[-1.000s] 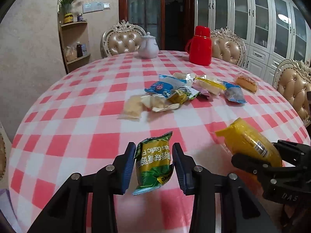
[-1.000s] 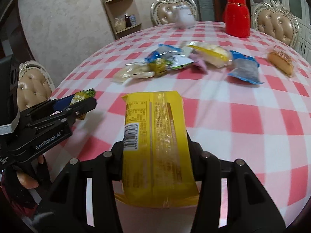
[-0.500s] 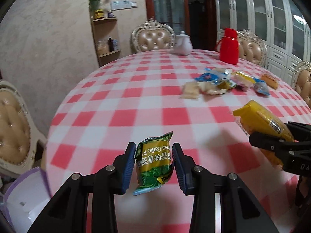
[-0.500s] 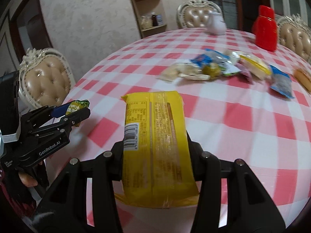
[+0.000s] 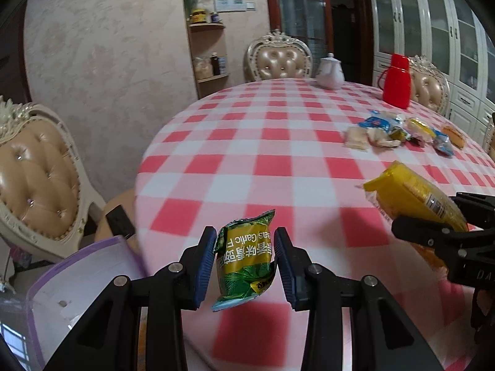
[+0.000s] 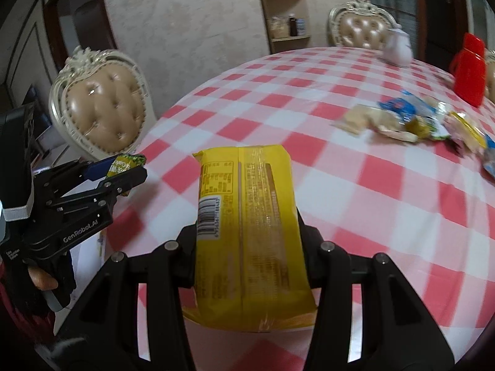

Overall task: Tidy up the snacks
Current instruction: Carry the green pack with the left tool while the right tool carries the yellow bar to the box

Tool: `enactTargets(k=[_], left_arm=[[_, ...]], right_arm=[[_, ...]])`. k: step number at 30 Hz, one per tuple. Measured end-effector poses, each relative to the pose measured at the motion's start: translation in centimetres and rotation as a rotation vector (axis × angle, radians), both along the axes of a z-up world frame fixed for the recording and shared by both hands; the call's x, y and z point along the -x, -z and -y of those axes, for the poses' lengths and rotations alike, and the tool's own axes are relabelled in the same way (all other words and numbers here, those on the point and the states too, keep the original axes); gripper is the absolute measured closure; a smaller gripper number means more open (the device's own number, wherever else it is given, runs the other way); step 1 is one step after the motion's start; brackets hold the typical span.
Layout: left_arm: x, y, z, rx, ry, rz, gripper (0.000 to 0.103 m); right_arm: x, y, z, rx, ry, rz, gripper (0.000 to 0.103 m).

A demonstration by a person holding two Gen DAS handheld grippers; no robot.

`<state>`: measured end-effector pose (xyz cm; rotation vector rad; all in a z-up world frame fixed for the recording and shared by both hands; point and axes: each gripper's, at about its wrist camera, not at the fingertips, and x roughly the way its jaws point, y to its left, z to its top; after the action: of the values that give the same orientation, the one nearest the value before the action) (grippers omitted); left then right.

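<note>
Crinkly green foil snack pouch pinched in left hand-held gripper; glossy yellow oblong packet clamped in right hand-held gripper.

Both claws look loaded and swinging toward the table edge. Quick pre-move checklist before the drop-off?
1. Left claw shut on the green garlic-pea snack packet: ok.
2. Right claw shut on the yellow plastic-wrapped biscuit pack: ok; the pack hides the pads.
3. Claws apart from each other, no contact: ok.
4. White bin with purple rim in view beside the round table with red-and-white checked cloth: ok.
5. Bin contents and free room inside: cannot tell, interior mostly out of view.
6. Remaining snack pile left on the table: ok, not yet sorted.
</note>
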<state>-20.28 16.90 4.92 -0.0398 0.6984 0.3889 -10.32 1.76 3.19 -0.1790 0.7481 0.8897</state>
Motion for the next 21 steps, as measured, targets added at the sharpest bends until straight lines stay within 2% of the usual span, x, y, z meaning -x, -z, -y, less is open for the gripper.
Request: enactTargets(k=[13, 21], left_arm=[[7.3, 0.5, -6.9, -0.007, -0.168, -0.016, 0.063], [10.7, 1.0, -10.1, -0.006, -0.244, -0.028, 0.063]], right_arm=[[6.6, 0.8, -9.0, 0.025, -0.227, 0.026, 0.052], [10.1, 1.6, -13.1, 0.065, -0.340, 0.035, 0.052]])
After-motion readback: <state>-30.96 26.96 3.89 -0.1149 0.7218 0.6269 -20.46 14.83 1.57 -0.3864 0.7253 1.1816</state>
